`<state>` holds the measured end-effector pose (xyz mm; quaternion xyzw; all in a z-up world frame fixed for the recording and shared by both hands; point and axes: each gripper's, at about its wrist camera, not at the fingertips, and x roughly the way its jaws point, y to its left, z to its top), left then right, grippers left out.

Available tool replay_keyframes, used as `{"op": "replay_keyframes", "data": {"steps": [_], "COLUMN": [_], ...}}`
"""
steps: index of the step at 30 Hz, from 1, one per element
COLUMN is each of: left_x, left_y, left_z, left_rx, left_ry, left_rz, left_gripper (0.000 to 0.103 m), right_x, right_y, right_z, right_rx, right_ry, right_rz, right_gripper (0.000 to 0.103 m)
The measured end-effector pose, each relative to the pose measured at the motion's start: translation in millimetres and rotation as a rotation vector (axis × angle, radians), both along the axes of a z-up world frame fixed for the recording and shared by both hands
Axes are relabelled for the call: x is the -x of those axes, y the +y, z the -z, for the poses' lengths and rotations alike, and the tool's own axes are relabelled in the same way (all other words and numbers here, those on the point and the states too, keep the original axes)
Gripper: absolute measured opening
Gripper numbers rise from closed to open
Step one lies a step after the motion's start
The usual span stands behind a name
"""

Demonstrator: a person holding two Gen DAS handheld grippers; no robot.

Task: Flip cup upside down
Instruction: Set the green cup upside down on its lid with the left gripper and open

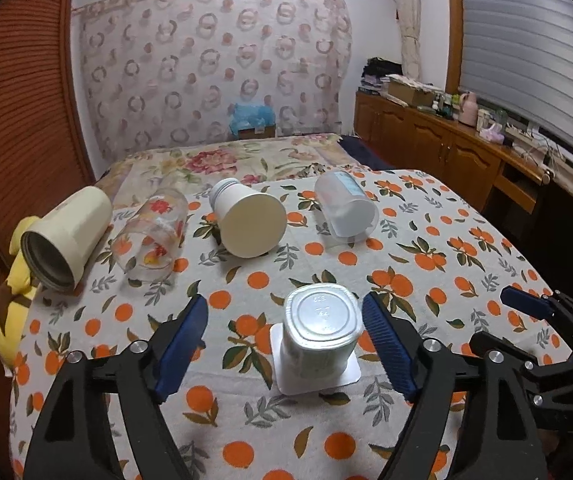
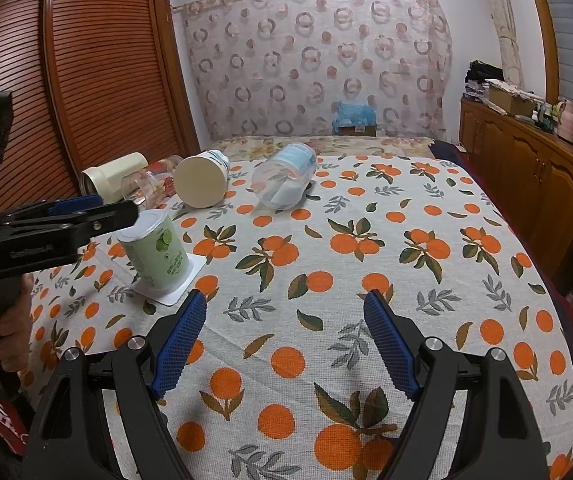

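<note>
A pale green plastic cup (image 1: 320, 332) stands upside down, rim on the table, base up. My left gripper (image 1: 286, 312) is open, its blue fingers either side of the cup, apart from it. The cup also shows in the right wrist view (image 2: 158, 252), with the left gripper (image 2: 82, 210) beside it. My right gripper (image 2: 286, 308) is open and empty over the tablecloth, to the right of the cup; part of it shows in the left wrist view (image 1: 526, 304).
Further back several cups lie on their sides: a cream tumbler (image 1: 66, 236), a flowered glass (image 1: 154, 232), a white cup (image 1: 250, 216) and a clear beaker (image 1: 346, 208). A yellow cloth (image 1: 10, 308) hangs at the left table edge. A wooden sideboard (image 1: 446, 140) stands at the right.
</note>
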<state>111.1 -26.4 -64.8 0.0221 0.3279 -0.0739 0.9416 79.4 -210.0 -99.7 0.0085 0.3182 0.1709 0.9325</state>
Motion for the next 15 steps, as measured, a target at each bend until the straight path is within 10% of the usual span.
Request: {"op": "replay_keyframes", "data": {"steps": [15], "left_x": [29], "left_y": [25], "left_z": [-1], "left_rx": [0.003], "left_ry": [-0.022], "left_rz": [-0.064], "left_gripper": [0.096], "right_x": [0], "right_y": [17], "right_z": [-16], "right_rx": [-0.013], "right_ry": [-0.026], "right_rz": [0.010], "right_gripper": [0.101]}}
